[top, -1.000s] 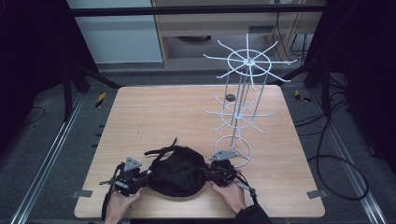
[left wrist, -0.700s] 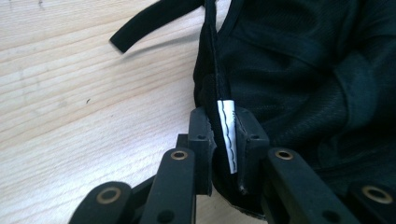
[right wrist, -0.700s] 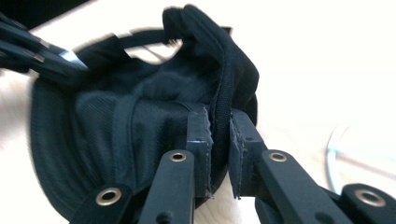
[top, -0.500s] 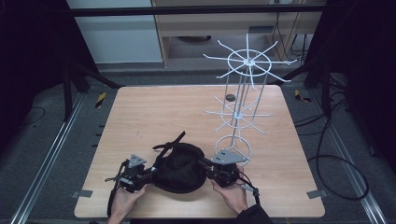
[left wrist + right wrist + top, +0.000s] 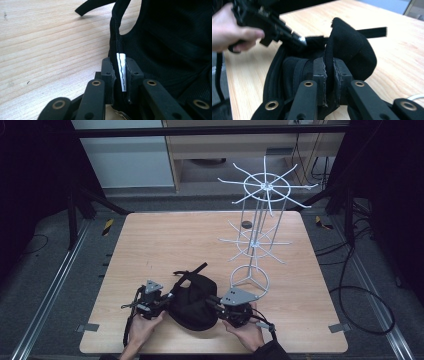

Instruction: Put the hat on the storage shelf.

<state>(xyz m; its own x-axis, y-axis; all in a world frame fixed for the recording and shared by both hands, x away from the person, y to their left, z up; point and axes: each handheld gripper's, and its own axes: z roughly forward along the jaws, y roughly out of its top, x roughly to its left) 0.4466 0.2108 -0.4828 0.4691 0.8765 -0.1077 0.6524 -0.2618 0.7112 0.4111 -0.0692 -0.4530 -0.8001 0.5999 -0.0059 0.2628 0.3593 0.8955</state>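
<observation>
Clamping black cap [image 5: 194, 301] with both hand-held grippers, left [image 5: 161, 299], right [image 5: 218, 303], wire rack [image 5: 257, 227] beside.

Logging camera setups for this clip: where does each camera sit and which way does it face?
High view: above the near table edge, facing forward and down; both hands, left gripper, right gripper, cap, wire rack.
Left gripper view: on that gripper, facing the cap's edge.
Right gripper view: on that gripper, facing the cap, the left hand.
Shared: cap, tabletop.
</observation>
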